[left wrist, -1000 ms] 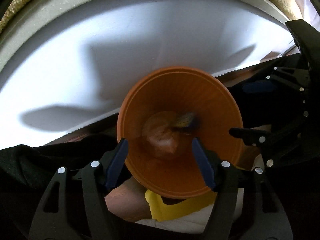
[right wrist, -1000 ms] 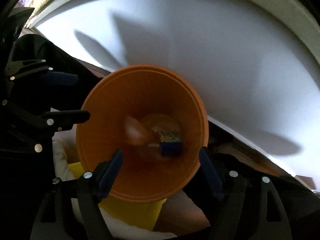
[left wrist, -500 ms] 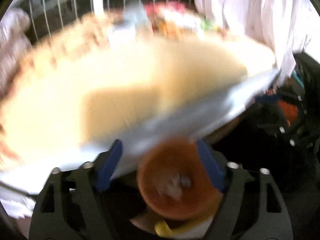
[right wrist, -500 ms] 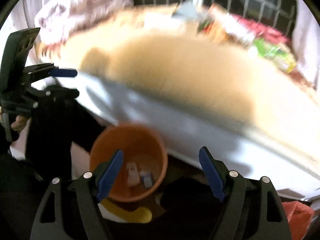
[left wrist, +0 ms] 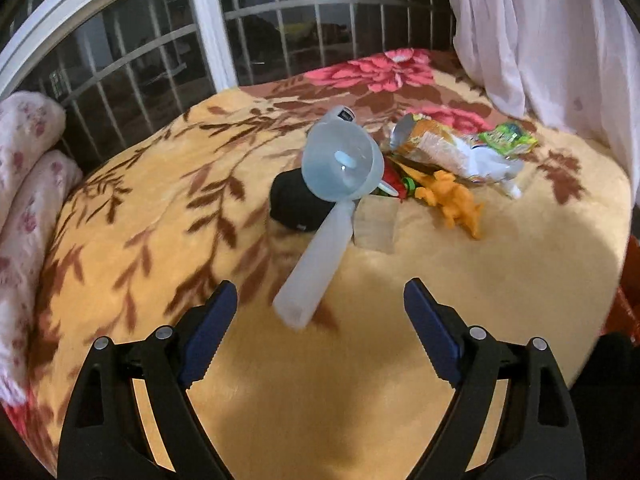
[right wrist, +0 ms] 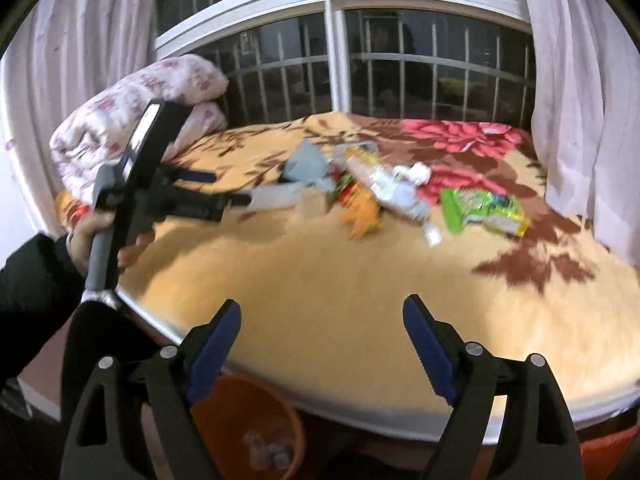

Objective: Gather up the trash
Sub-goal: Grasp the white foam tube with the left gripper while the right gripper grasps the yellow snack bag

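Trash lies in a heap on the yellow floral blanket [left wrist: 360, 360]: an orange-and-white snack wrapper [left wrist: 440, 148], a green packet [left wrist: 508, 138] and a beige scrap of card [left wrist: 376, 224]. Among them are an orange toy dinosaur [left wrist: 452, 200], a pale blue hand fan [left wrist: 340, 168] and a black object [left wrist: 296, 204]. My left gripper [left wrist: 320, 304] is open and empty, short of the fan's handle. My right gripper [right wrist: 322, 312] is empty with its jaws opening, above the bed's edge. The orange bin [right wrist: 248, 428] stands on the floor below it, with a few scraps inside.
A hand [right wrist: 100, 236] holds the left gripper [right wrist: 230, 189] at the left of the right wrist view. A rolled pink-and-white quilt [left wrist: 28, 184] lies at the bed's left. A barred window [left wrist: 280, 28] and pale curtains [left wrist: 540, 40] stand behind the bed.
Both grippers have risen from over the orange bin's mouth to above the bed. The bin has dropped out of the left view and to the bottom of the right one.
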### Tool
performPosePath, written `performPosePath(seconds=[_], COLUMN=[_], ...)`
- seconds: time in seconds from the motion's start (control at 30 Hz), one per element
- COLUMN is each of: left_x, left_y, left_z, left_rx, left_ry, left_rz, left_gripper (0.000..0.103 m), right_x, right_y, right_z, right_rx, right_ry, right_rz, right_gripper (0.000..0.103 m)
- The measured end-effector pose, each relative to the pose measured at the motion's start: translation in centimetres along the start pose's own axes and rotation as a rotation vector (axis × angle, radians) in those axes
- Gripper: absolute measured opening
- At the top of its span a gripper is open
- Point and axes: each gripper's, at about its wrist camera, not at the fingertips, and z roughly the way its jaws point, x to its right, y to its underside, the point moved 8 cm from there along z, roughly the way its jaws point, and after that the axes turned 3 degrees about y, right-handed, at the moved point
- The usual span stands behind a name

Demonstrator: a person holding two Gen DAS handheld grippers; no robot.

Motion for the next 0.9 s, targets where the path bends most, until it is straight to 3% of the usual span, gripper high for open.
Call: performPosePath(seconds=[0.2,0.27,0.33,0.43,0.53,0.73,0.9], left_x=[-0.5,-1.1,-1.5,-2.0,-2.1,-2.4,-3.6], left_y=[-1.0,-1.1,-0.8,-0.5,-0.2,3.1,3.8], left_z=[4.0,5.0,6.6,7.5,6.4,2.6,3.1], left_rx=[-0.05,-0.054,-0.108,-0.114,-0.071,-0.01,0.019], left_ry=[0.013,0.016,0.048,0.09,0.066,-0.011,0.036], left_rz=[-0.03,-0.056,-0.097,-0.154,-0.167,-0.247,-0.327], left_gripper=[0.082,0.068,0.038,0.032,0.023,0.017,0.017], right_x=[3.1,3.6,3.7,3.8,3.8,4.1,4.4], right_y=[-2.8,-3.1,-3.0,-3.0,-3.7,-6.5,-9.1], right_z=[3.0,3.8,4.6,5.7,6.5,8.9,12.3], right_rx=[0.014,0.017,0.009,-0.01,-0.012,-0.011,-0.021], right_ry=[0.033,0.028,0.018,0.024,0.029,0.059,0.07], right_rz=[0.06,0.08,0.097,0.088,0.081,-0.004,-0.097], right_gripper=[0.082,0.082,0.082,0.082,0.082,0.082,0.082])
